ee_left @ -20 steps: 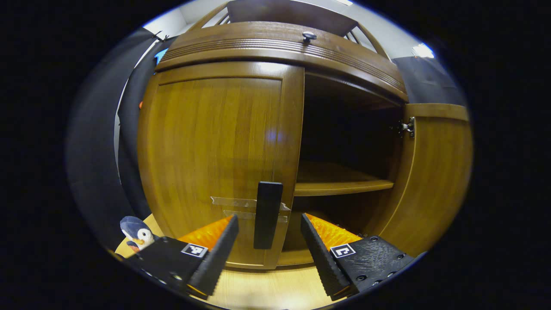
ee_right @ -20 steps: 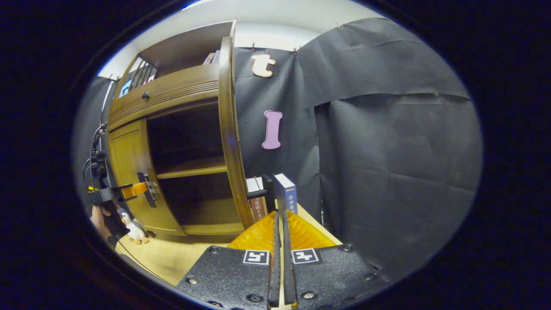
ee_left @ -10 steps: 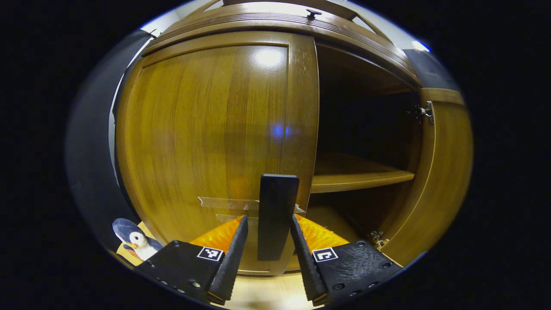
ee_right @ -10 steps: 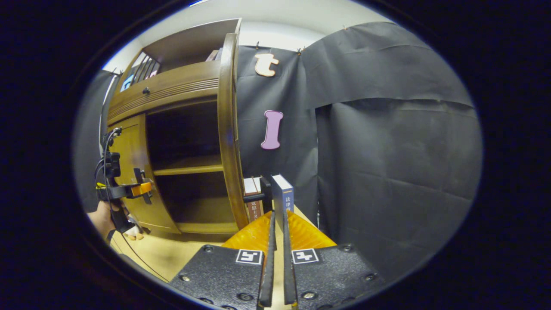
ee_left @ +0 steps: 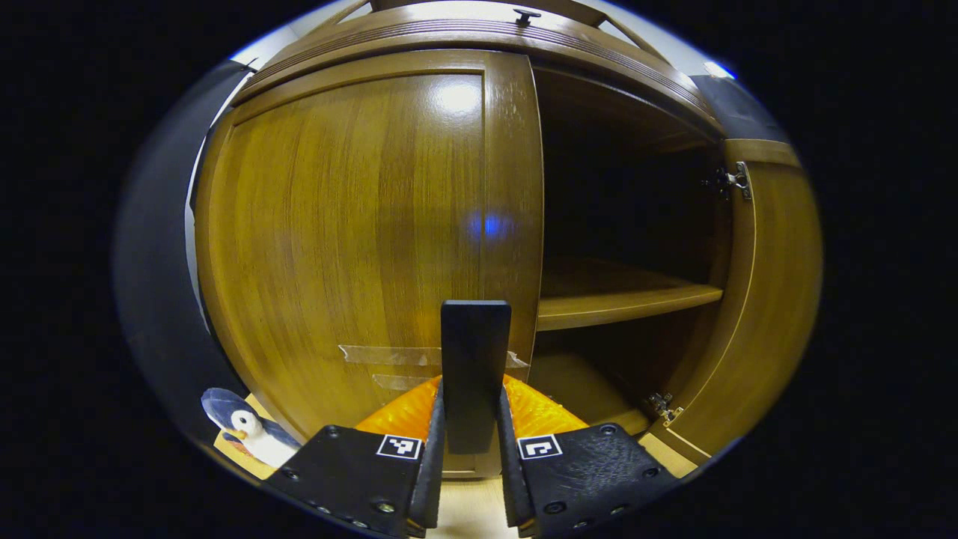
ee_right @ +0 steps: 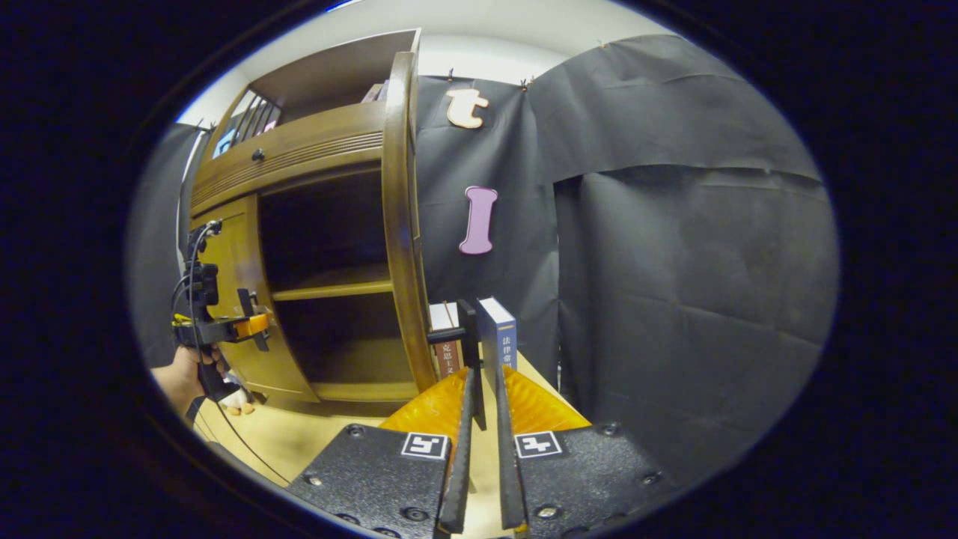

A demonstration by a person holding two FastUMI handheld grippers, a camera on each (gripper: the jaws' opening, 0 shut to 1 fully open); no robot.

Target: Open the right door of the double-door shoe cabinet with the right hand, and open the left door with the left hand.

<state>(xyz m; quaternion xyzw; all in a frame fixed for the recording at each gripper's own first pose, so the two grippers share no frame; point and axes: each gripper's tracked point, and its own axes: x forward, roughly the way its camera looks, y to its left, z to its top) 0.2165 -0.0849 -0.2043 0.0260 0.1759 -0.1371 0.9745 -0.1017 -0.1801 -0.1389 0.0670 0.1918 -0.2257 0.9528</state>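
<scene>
In the left gripper view, my left gripper (ee_left: 470, 389) is shut on the black upright handle (ee_left: 474, 352) of the closed left door (ee_left: 352, 224). The right door (ee_left: 771, 299) stands swung open, and the dark inside with its shelf (ee_left: 621, 299) is visible. In the right gripper view, the right door (ee_right: 404, 224) is seen edge-on. Its black handle (ee_right: 468, 329) sits between the fingers of my right gripper (ee_right: 481, 374), which are parted by a narrow gap. Far left in that view, a hand (ee_right: 183, 378) holds the left gripper (ee_right: 254, 326) at the left door (ee_right: 232, 299).
A penguin toy (ee_left: 247, 434) sits on the light wooden floor (ee_right: 299, 442) at the cabinet's left corner. Books (ee_right: 501, 337) stand just behind the open right door. A drawer with a small knob (ee_left: 526, 15) runs above the doors.
My left gripper has moved up to the left door's handle and shut on it. The right gripper's fingers have parted slightly around the right door's handle. The right door stays open.
</scene>
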